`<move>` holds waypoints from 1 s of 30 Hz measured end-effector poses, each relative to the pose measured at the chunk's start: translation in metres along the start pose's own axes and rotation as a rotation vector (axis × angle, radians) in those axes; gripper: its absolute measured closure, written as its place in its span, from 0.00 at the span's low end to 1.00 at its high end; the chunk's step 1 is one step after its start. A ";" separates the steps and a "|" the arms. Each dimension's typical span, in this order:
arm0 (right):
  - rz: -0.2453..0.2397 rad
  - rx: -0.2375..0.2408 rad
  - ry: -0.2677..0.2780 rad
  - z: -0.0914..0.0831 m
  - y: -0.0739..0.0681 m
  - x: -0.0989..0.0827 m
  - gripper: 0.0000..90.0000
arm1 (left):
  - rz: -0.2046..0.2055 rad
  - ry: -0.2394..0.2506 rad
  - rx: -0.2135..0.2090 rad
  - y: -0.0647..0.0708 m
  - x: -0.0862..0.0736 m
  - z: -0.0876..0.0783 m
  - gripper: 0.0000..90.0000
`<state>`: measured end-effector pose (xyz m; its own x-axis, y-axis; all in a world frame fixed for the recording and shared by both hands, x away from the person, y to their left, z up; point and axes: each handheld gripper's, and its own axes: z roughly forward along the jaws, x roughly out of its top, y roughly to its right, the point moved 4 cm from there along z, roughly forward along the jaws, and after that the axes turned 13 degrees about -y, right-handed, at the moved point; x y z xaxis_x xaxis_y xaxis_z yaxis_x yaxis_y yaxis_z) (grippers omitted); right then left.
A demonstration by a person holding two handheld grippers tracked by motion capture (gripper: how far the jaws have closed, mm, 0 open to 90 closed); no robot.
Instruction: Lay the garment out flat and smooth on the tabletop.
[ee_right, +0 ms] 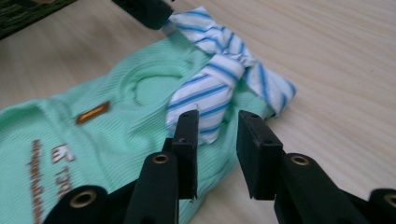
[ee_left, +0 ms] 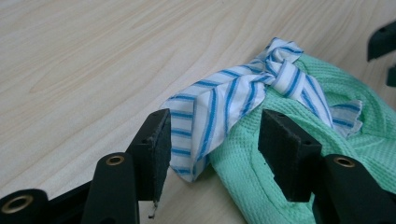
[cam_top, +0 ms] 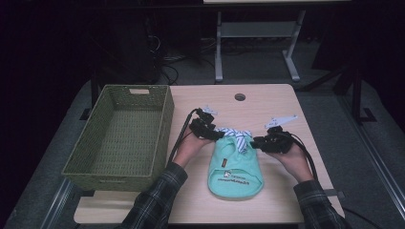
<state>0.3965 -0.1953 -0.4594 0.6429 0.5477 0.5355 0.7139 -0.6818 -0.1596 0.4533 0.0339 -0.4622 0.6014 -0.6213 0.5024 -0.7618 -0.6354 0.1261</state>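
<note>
Nearest the person, a mint-green knit garment (cam_top: 235, 171) lies flat on the wooden table (cam_top: 267, 105), hem toward the near edge. At its far end sits a blue-and-white striped bow (cam_top: 236, 136), knotted at the collar.

Left gripper (cam_top: 206, 128): jaws apart, straddling one striped tail of the bow and the green edge beneath it, not clamped. Right gripper (cam_top: 268, 142): jaws parted by a narrower gap, poised at the opposite tail; contact with the cloth cannot be confirmed from the right gripper view.

Handling: the garment appears light, soft and limp; it will sag and fold when lifted. Take hold at the collar edges or shoulders, pinching both layers.

Farther left stands a woven green basket (cam_top: 165, 114)
</note>
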 end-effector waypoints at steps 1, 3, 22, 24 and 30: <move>0.004 -0.003 0.017 0.001 0.003 0.003 0.76 | 0.000 -0.002 0.000 -0.001 0.001 0.001 0.48; 0.012 0.003 0.027 0.004 0.010 0.008 0.76 | 0.002 -0.003 -0.004 -0.002 0.003 0.002 0.49; 0.088 0.030 -0.026 0.041 0.043 0.027 0.72 | 0.011 -0.028 -0.027 -0.004 0.012 0.024 0.63; 0.098 0.035 -0.040 0.045 0.044 0.025 0.73 | 0.025 -0.050 -0.028 -0.004 0.011 0.029 0.66; 0.077 0.027 -0.060 0.051 0.045 0.021 0.86 | 0.042 -0.084 -0.031 -0.004 0.008 0.035 0.86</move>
<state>0.4563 -0.1892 -0.4973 0.7111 0.5229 0.4700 0.6685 -0.7100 -0.2215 0.4695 0.0150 -0.4884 0.5861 -0.6840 0.4344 -0.7929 -0.5944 0.1338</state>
